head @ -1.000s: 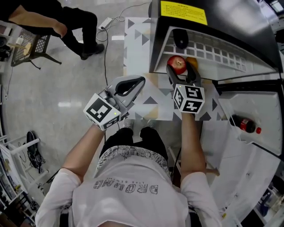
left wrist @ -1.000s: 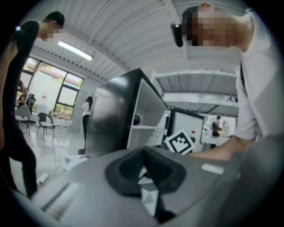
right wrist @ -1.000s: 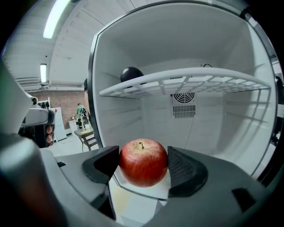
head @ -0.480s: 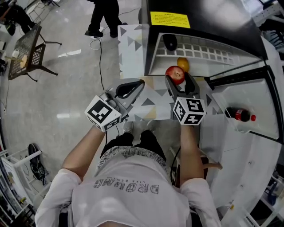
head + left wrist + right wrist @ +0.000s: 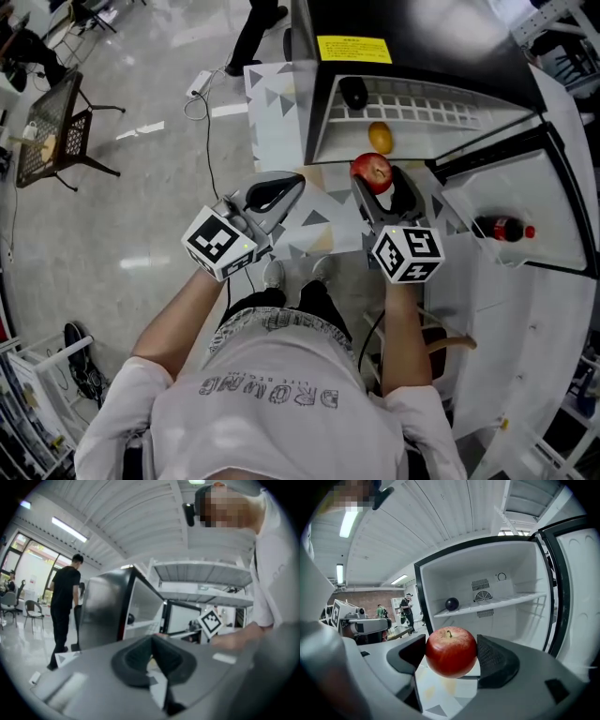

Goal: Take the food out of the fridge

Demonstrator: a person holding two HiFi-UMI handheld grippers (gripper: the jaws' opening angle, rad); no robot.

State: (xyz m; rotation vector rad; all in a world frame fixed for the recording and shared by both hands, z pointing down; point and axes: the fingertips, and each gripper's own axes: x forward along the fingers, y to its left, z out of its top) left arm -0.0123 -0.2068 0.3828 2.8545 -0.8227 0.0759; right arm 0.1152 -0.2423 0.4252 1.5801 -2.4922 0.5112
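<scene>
Fridge (image 5: 422,37) half-hidden behind; apple (image 5: 372,171) between right gripper (image 5: 379,184) fingers (image 5: 497,660), left gripper (image 5: 284,186) fingers seemingly together.

Glossy pale grey floor (image 5: 122,244) carrying a black wire-mesh chair (image 5: 56,117) and a white triangle-patterned mat (image 5: 272,103); white ribbed ceiling (image 5: 140,517) with lit strip light (image 5: 69,529), tall bright windows (image 5: 33,573), red brick wall (image 5: 365,599) far off.

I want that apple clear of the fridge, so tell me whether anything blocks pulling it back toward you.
Nothing visible does. The red apple, clamped in the right gripper, hangs in front of the fridge shelf; the open door stands to its right, the left gripper apart to its left.
</scene>
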